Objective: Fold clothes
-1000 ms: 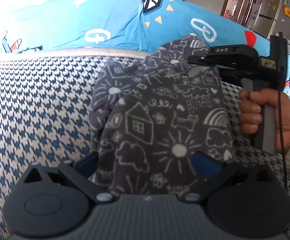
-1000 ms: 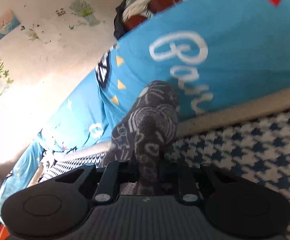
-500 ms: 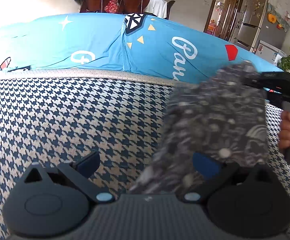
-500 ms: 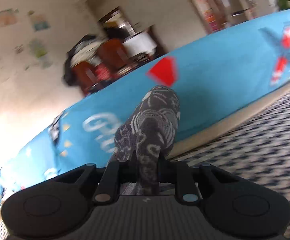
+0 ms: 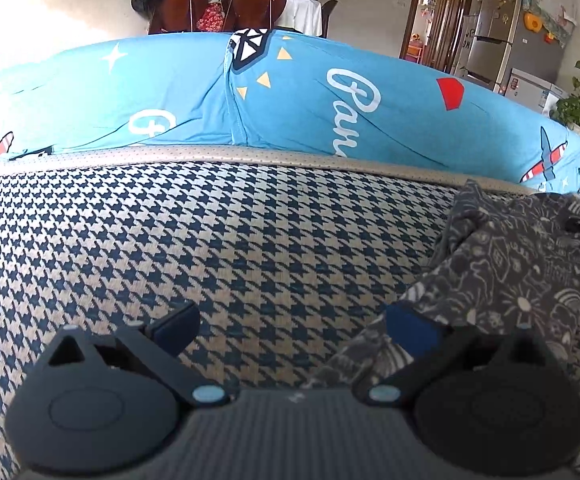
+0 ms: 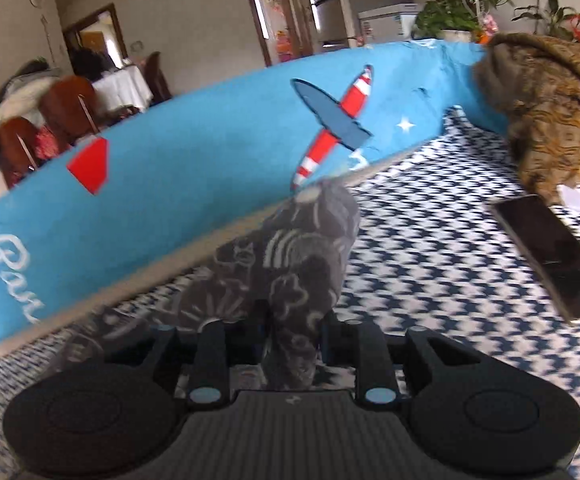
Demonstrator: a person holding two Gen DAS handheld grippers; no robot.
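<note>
1. Right wrist view: the right gripper (image 6: 293, 344) has the grey printed garment (image 6: 290, 264) between its jaws, which are opening; whether the pads press the cloth cannot be told.
2. Garment location — bunched at lower centre, trailing toward the lower left over the houndstooth cushion (image 6: 429, 280).
3. Left wrist view: the left gripper (image 5: 290, 324) stands spread and pinches nothing; the garment (image 5: 509, 264) lies to its right, touching the right finger (image 5: 409, 330), its long axis running from lower centre to the right edge.
4. Judgement: the right hand is nearer.
5. Surroundings — a phone (image 6: 549, 252) and brown patterned cloth (image 6: 541, 112) at the right, the blue bolster (image 5: 290, 96) behind; none obstructs.
</note>
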